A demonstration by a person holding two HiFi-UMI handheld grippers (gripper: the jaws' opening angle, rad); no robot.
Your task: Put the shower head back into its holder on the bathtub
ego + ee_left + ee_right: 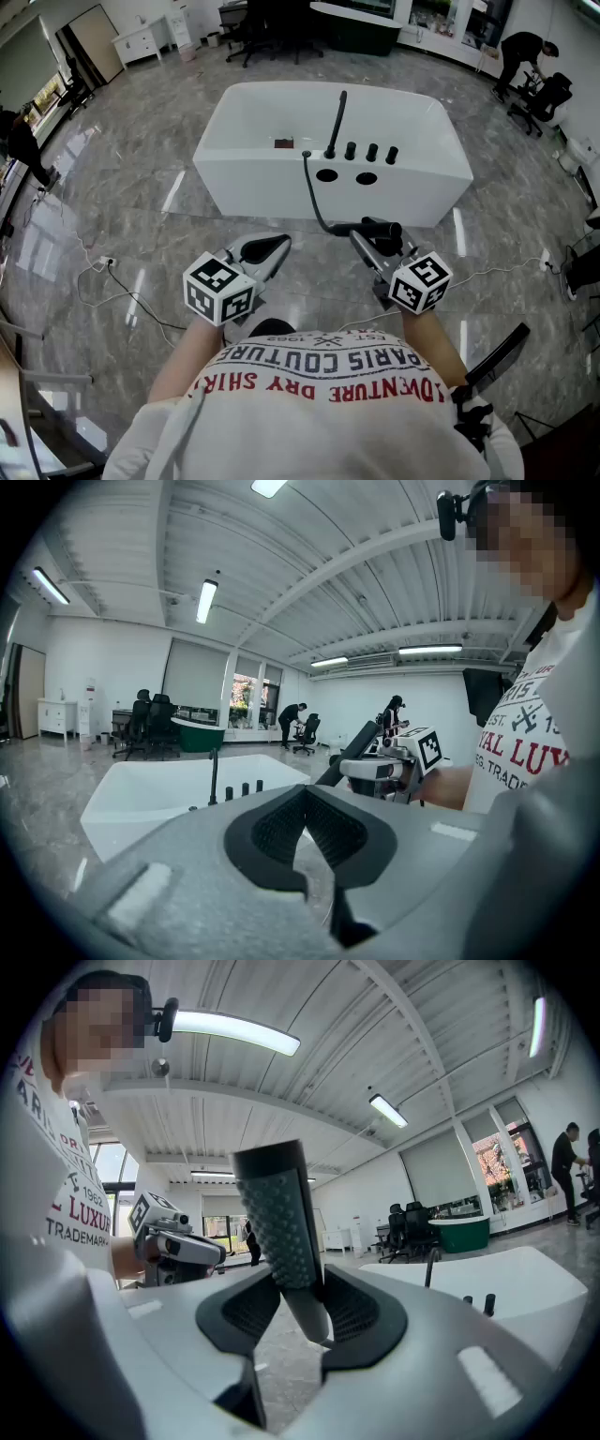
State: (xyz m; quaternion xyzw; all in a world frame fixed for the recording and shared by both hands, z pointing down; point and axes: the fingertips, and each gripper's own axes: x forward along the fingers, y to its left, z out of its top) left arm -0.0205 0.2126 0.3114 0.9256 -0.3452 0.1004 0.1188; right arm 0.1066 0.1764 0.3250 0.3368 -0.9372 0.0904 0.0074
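Head view: the right gripper (368,242) carries the shower head (381,227) level above the polished, marble-look floor (141,187), well short of the bathtub (412,197). Its black hose (312,197) loops down the tub's front wall. I judge it could snag, or drag the head askew on the way to the deck. 2 dark oval openings (327,175) sit in the glossy white deck beside 3 stubby black knobs (372,152) and a slim upright spout (337,117). I cannot tell which opening is the holder, so a wrong pick is possible. The left gripper (270,249) hangs free.

Left gripper view: its fingers (267,832) are clenched on nothing, with the ribbed black pads meeting. It is giving the hose no support.

Right gripper view: the fingers (352,1312) grasp the shower head (277,1213) low on its smooth, tapered stem, below a dimpled grey sleeve. Held near one end, the long handle could pivot or slip between the pads.
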